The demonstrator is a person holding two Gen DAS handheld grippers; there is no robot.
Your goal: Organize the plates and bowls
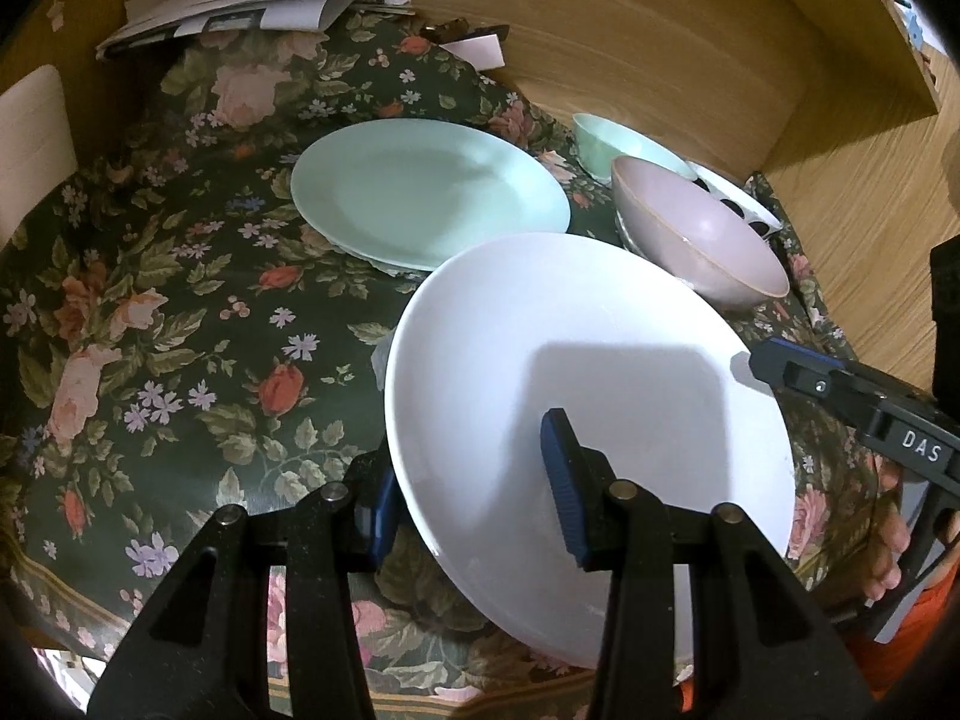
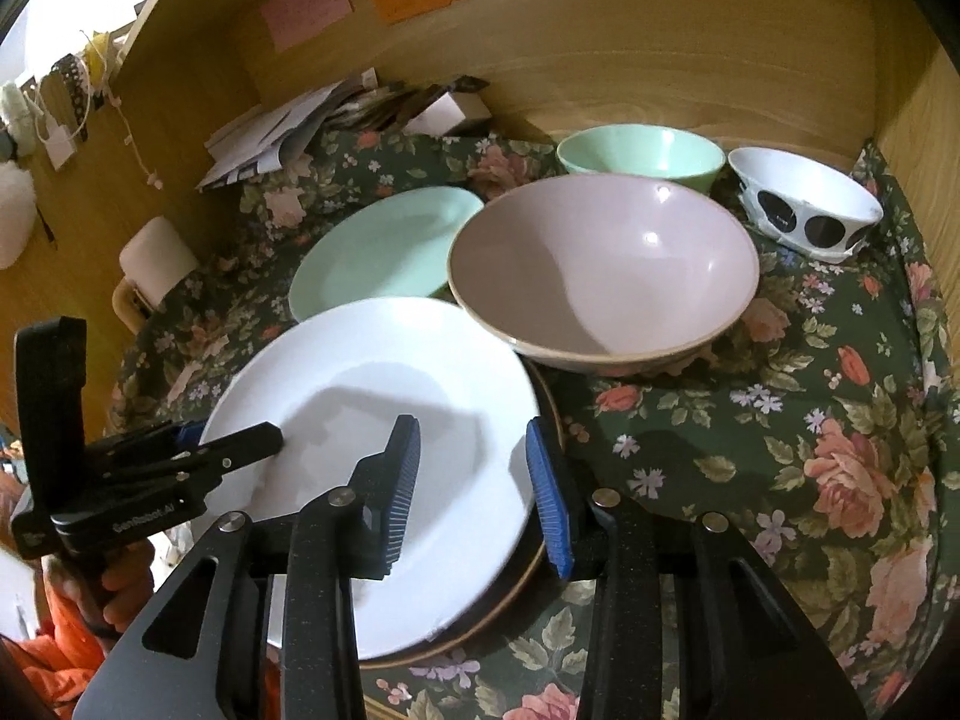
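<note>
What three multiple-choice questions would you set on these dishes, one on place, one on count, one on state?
1. The white plate lies on: A a dark plate, B a tray, C a chair.
2. Bowls in view: A two, B three, C five.
3. The pink bowl is: A upside down, B full of food, C upright and empty.
Answers: A, a dark brown-edged rim shows under it; B, the green bowl, pink bowl and dotted bowl; C, its bare inside faces up.
</note>
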